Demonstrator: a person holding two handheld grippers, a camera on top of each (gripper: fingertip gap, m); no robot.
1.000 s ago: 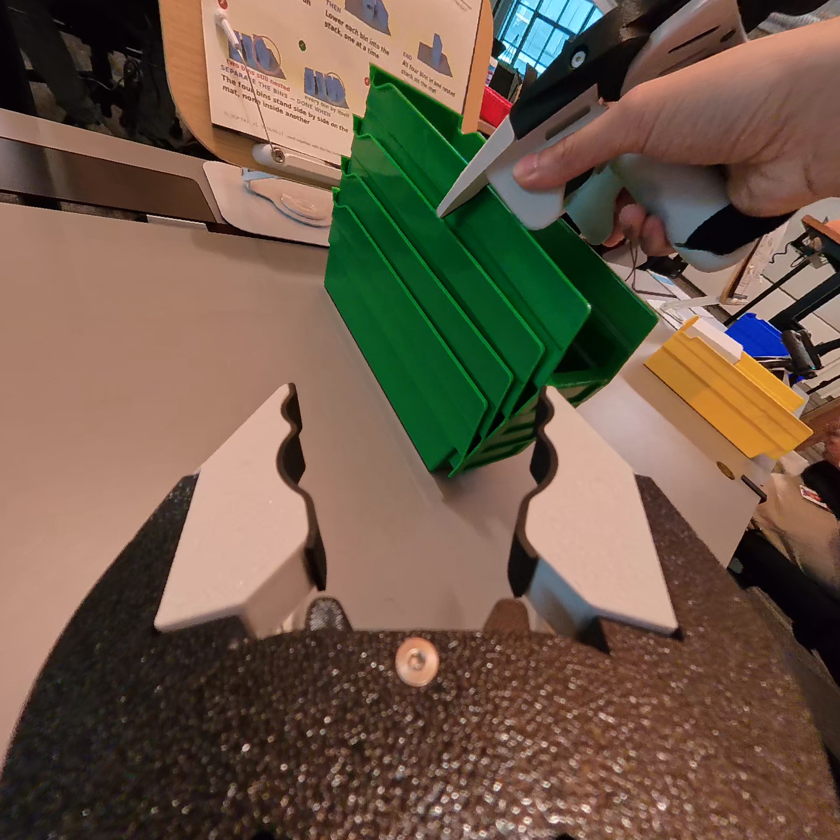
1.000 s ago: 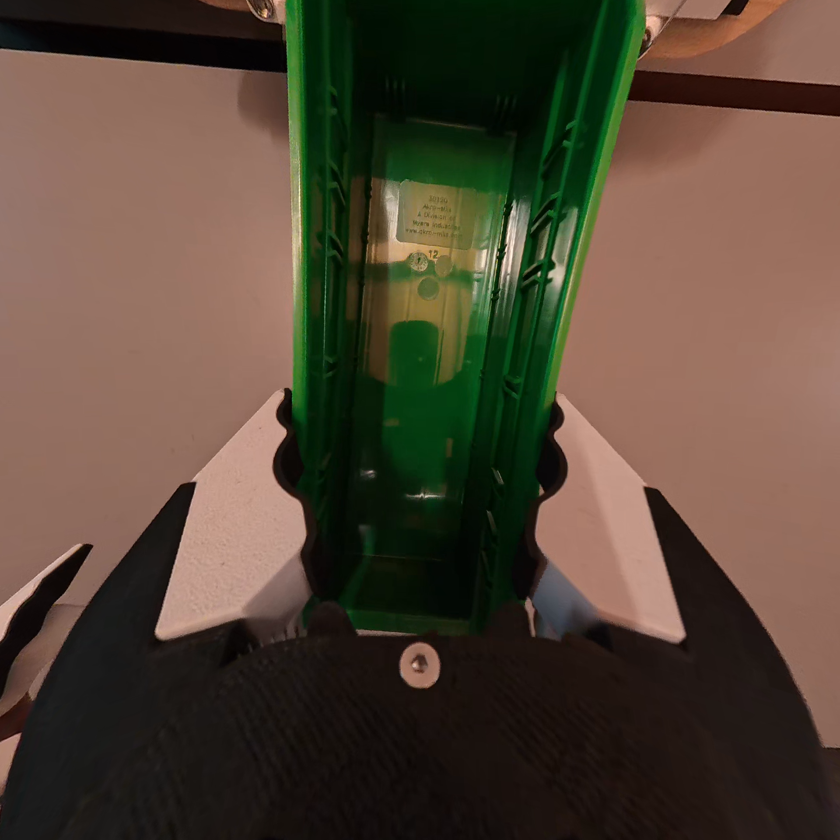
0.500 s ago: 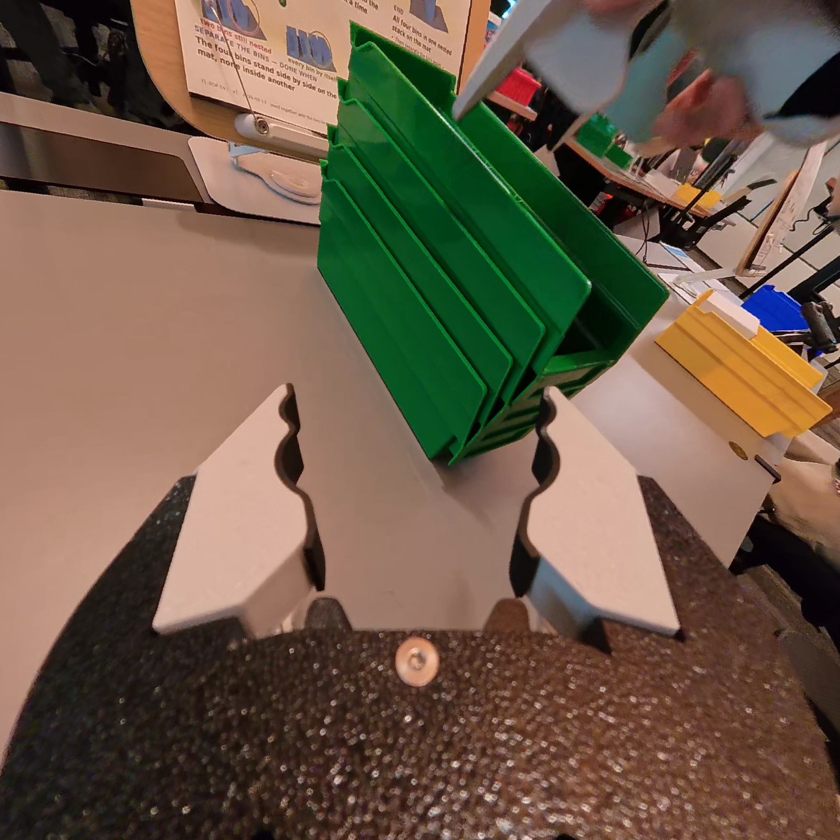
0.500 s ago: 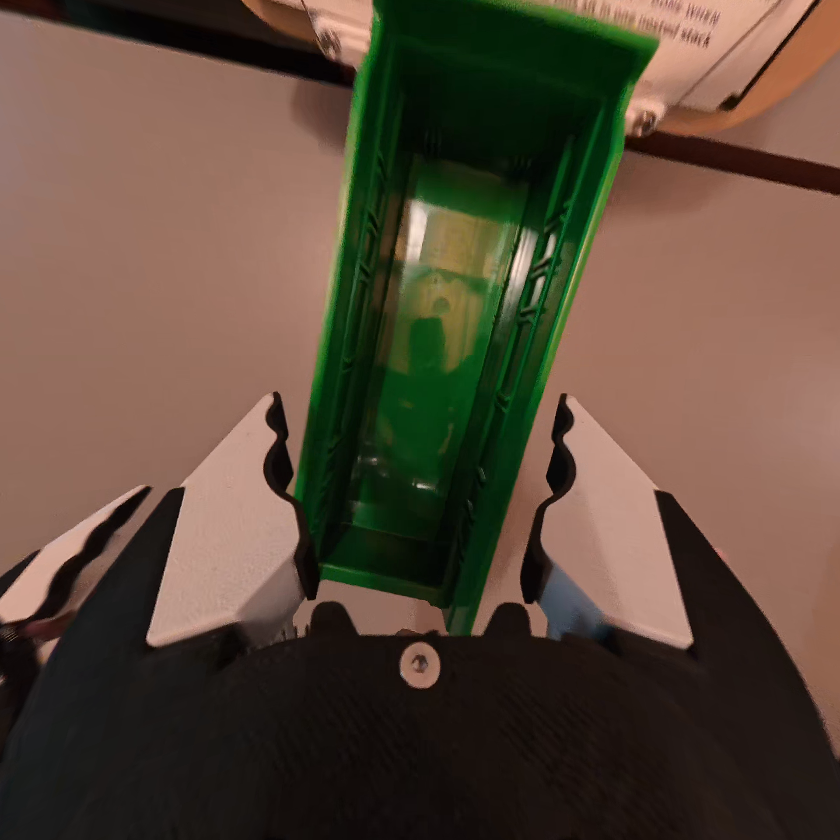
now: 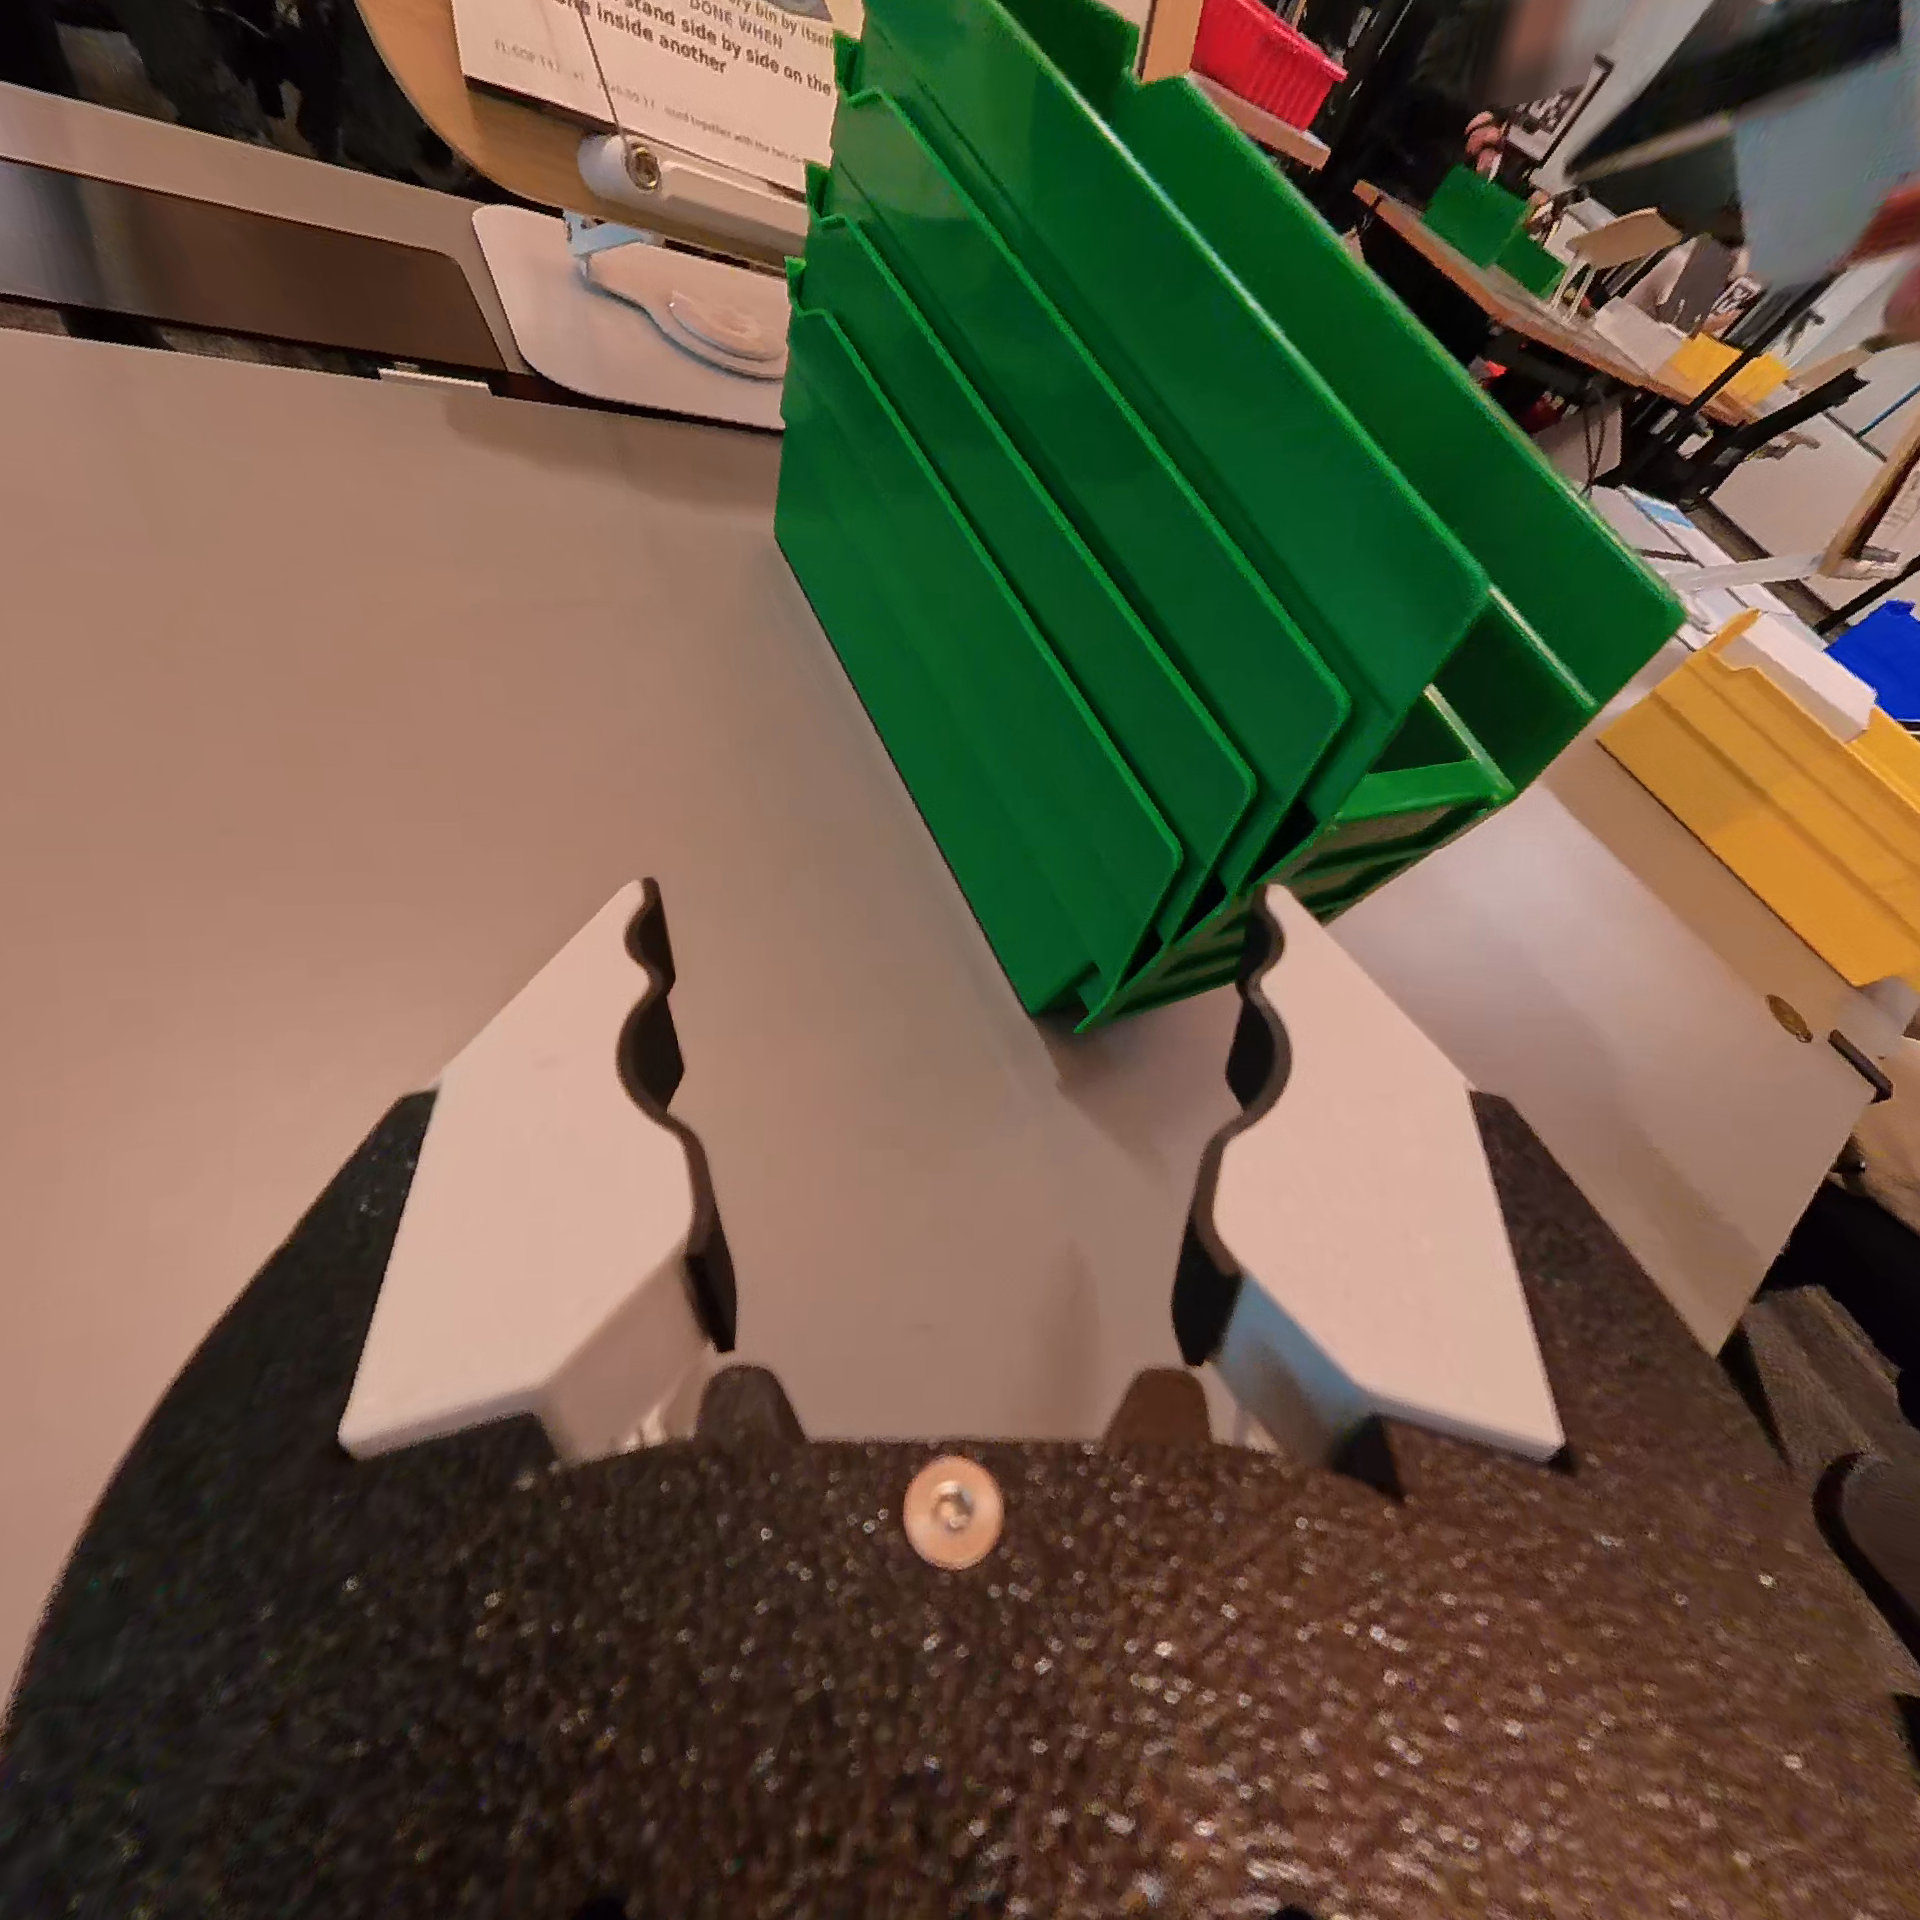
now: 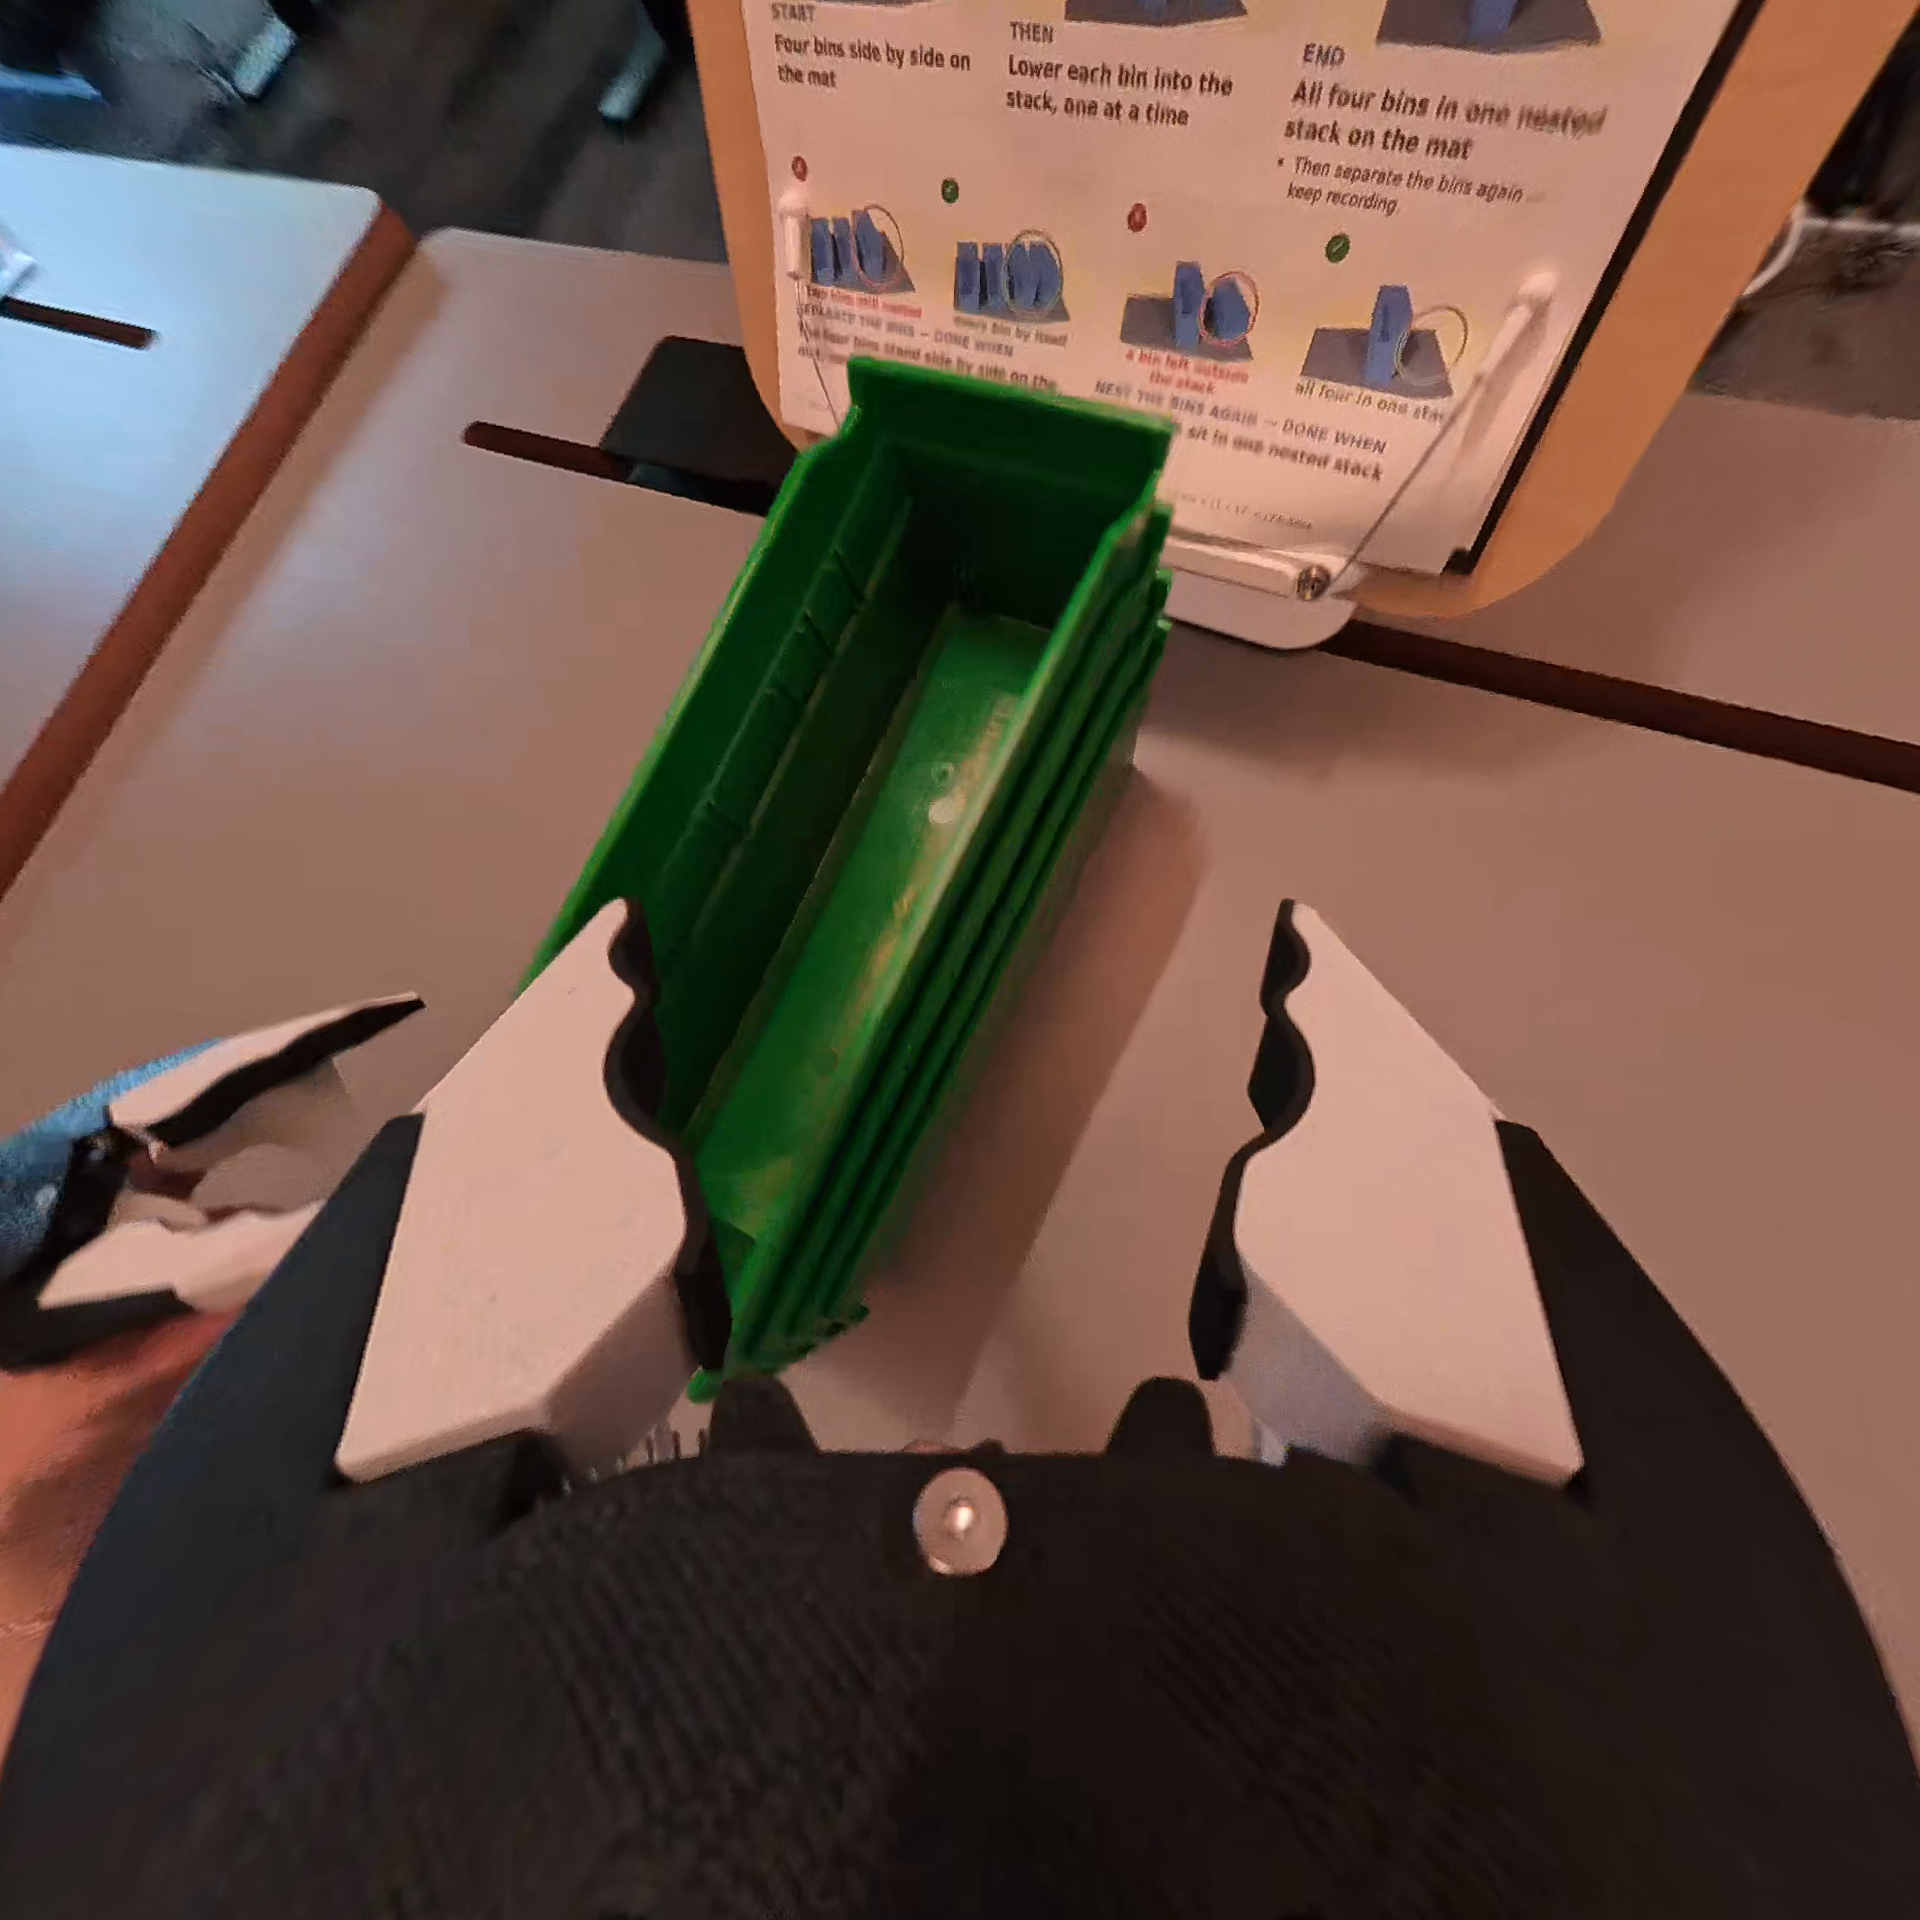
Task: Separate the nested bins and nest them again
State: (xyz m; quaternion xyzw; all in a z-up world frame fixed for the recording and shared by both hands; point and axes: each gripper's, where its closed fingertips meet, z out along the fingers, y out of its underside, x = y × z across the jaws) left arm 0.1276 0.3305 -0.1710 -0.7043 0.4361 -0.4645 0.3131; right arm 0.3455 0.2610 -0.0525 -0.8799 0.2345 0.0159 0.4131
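Grey surface (image 5: 364, 675) with one stack of green bins (image 5: 1091, 582) standing on it, nested; four stepped side walls count out in the left wrist view, so four bins. Stack sits just ahead of the left tongs (image 5: 951, 1122), near its right finger, not between the fingers. Left tongs released, nothing held. Right tongs (image 6: 961, 1143) spread wide above the stack (image 6: 883, 831), looking down into the top bin; stack lies by its left finger, jaws not clamping it. One instruction sheet on a wooden board (image 6: 1143, 260) stands behind the stack. One yellow bin (image 5: 1787, 790) to the right on a neighbouring table, one blue bin (image 5: 1881, 655) beyond it.
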